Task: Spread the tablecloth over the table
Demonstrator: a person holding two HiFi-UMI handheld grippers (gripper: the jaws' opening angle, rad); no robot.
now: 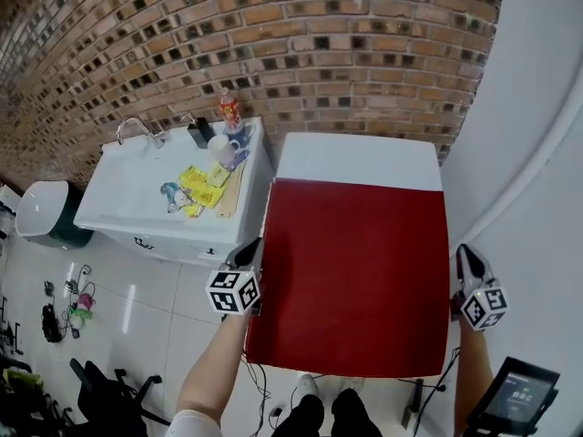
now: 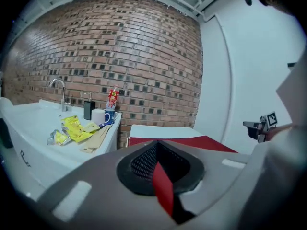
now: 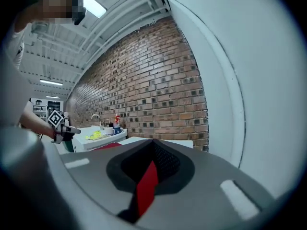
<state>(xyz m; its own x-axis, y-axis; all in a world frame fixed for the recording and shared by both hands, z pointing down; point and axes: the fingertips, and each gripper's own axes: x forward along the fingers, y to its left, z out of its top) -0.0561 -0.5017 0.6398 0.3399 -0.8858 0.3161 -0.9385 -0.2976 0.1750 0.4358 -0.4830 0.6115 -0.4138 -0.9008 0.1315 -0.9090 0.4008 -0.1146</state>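
A red tablecloth (image 1: 355,271) lies over most of the white table (image 1: 360,160), with a bare white strip left at the far end. My left gripper (image 1: 252,248) sits at the cloth's left edge, near the front corner. In the left gripper view its jaws are shut on a fold of the red cloth (image 2: 163,188). My right gripper (image 1: 466,255) is at the cloth's right edge. There too the jaws are shut on a strip of the red cloth (image 3: 145,188). The cloth's front edge hangs over the near side of the table.
Left of the table is a white sink counter (image 1: 127,198) with a faucet (image 1: 137,130), a bottle (image 1: 230,109), a mug and yellow packets. A bin (image 1: 41,212) and cables lie on the floor at the left. A white wall runs close along the right.
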